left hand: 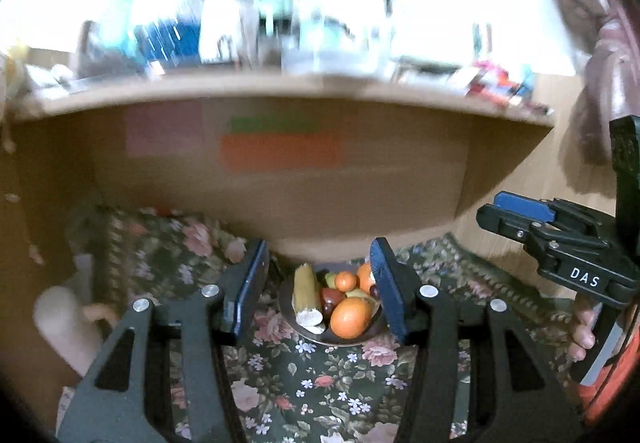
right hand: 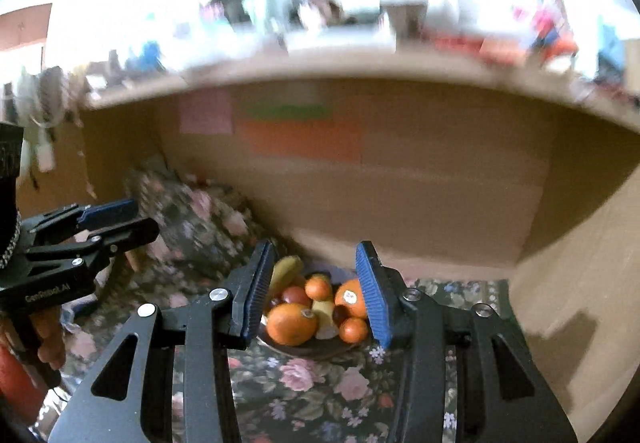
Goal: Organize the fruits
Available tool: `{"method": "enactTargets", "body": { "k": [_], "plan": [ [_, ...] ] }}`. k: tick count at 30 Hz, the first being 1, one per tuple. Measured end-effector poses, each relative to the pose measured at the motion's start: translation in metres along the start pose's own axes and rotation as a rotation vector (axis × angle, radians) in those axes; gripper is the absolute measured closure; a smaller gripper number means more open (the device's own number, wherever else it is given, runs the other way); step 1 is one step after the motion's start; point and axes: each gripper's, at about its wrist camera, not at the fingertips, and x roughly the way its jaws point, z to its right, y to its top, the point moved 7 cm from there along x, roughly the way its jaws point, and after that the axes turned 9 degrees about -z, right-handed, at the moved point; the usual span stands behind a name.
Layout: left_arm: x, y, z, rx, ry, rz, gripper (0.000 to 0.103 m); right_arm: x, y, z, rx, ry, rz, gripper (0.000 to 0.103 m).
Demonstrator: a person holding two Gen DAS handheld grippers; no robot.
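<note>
Fruits are seen heaped in a dark bowl [left hand: 308, 335] that rests on a floral cloth [left hand: 304, 383], framed between and beyond the jaws in both wrist views. A large orange [left hand: 351, 317] lies nearest the left gripper [left hand: 320, 291], with a banana [left hand: 306, 297] toward its left jaw and a small tangerine [left hand: 345, 281] farther ahead. The left gripper's jaws are held wide apart, with nothing between them. The right gripper [right hand: 316, 293] is likewise spread, gripping nothing; a stickered orange [right hand: 350, 298] sits just inside its right jaw. A wooden panel [left hand: 280, 179] stands behind the bowl. Each gripper is caught at the other view's edge.
</note>
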Motion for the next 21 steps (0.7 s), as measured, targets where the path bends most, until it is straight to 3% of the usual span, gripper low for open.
{"method": "enactTargets", "body": {
  "k": [7, 15, 21],
  "plan": [
    [-0.069, -0.005, 0.014, 0.017, 0.036, 0.101, 0.036, -0.070, -0.005, -0.023, 0.019, -0.023, 0.132, 0.045],
    [-0.112, -0.018, 0.030, 0.020, 0.074, 0.167, 0.003, -0.105, -0.018, -0.034, 0.049, -0.049, 0.192, 0.020],
    [-0.121, -0.025, 0.034, 0.006, 0.089, 0.173, 0.000, -0.125, -0.026, -0.031, 0.067, -0.109, 0.238, 0.002]
  ]
}}
